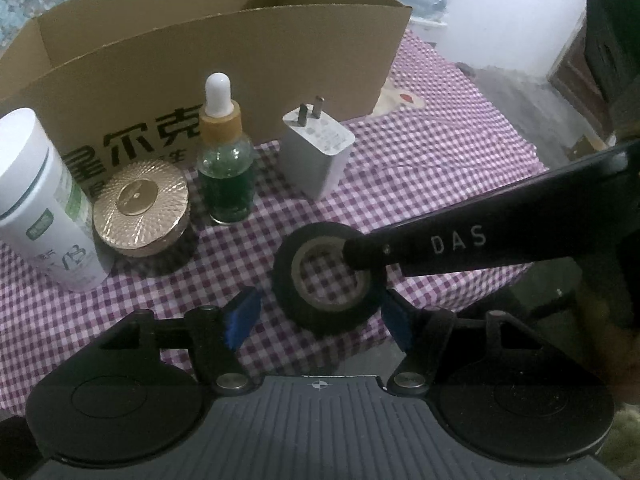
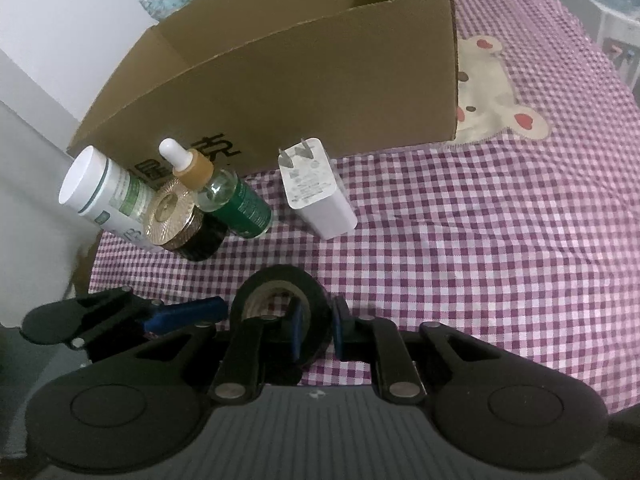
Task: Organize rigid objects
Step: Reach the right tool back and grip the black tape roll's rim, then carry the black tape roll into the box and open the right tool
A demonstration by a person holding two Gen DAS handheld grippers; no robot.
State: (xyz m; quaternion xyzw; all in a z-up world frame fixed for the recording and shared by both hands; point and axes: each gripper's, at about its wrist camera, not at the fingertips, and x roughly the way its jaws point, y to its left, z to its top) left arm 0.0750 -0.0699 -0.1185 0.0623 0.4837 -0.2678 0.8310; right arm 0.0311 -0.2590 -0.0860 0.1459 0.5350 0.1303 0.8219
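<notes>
A black tape roll [image 1: 326, 314] [image 2: 280, 276] lies on the purple checked cloth. My right gripper [image 2: 318, 328] is shut on the roll's right wall, one pad inside the hole and one outside. In the left wrist view one of its black fingers [image 1: 420, 244] reaches in from the right into the hole. My left gripper [image 1: 318, 302] is open around the near side of the roll. Its left pad stands clear of the roll and its right pad sits close beside the rim. One left finger with a blue pad [image 2: 188, 312] shows left of the roll.
A row stands before the open cardboard box [image 1: 200, 60] [image 2: 300, 80]: white canister [image 1: 40, 200], gold-lidded jar [image 1: 140, 208], green dropper bottle [image 1: 226, 160], white charger plug [image 1: 316, 152]. A bear patch [image 2: 488, 92] marks the cloth [image 2: 480, 240] right of the box.
</notes>
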